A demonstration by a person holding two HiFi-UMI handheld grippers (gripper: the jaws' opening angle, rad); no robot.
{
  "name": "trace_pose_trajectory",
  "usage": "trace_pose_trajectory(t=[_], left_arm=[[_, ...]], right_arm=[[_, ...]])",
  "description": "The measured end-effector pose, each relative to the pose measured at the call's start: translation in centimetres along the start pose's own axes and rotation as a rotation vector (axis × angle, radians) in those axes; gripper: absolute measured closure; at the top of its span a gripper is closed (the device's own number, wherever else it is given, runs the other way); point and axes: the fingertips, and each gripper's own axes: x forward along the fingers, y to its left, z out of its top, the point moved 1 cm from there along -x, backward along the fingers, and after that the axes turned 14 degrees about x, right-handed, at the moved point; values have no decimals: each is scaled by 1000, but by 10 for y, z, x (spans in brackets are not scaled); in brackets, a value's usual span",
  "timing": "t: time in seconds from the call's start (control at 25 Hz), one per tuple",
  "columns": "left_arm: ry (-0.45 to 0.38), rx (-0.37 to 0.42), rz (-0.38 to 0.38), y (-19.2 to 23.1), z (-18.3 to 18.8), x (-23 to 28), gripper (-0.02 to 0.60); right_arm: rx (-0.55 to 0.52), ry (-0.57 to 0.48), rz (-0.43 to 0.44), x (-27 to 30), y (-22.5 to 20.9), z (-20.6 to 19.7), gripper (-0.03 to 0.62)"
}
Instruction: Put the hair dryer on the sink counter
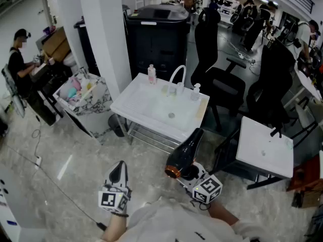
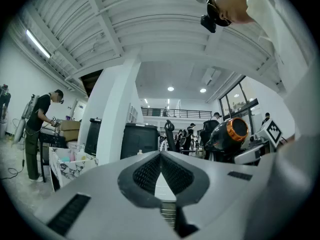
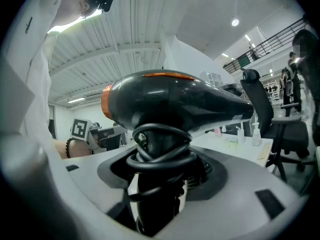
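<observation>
Clamped between right gripper (image 3: 156, 184) fingers (image 3: 212, 169), by its cord-wrapped handle: hair dryer (image 3: 175, 101), held above the floor (image 1: 65, 150), close to the body. Alongside, left gripper (image 2: 160, 159) pressed together, holding nothing. Farther ahead, well apart, white sink counter (image 1: 132, 101).

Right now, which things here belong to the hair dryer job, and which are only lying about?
Job: hair dryer, held by the right gripper; sink counter, where it goes.
Lying about: bottle on the counter, chair, white table, basket, black cabinet.
</observation>
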Motion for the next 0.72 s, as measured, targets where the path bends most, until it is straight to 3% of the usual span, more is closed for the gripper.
trace_pose_trajectory(t=[0.72], left_arm=[[-8, -14, -2, 28, -3, -19, 558]], right_arm=[[19, 7, -34, 22, 22, -8, 307]])
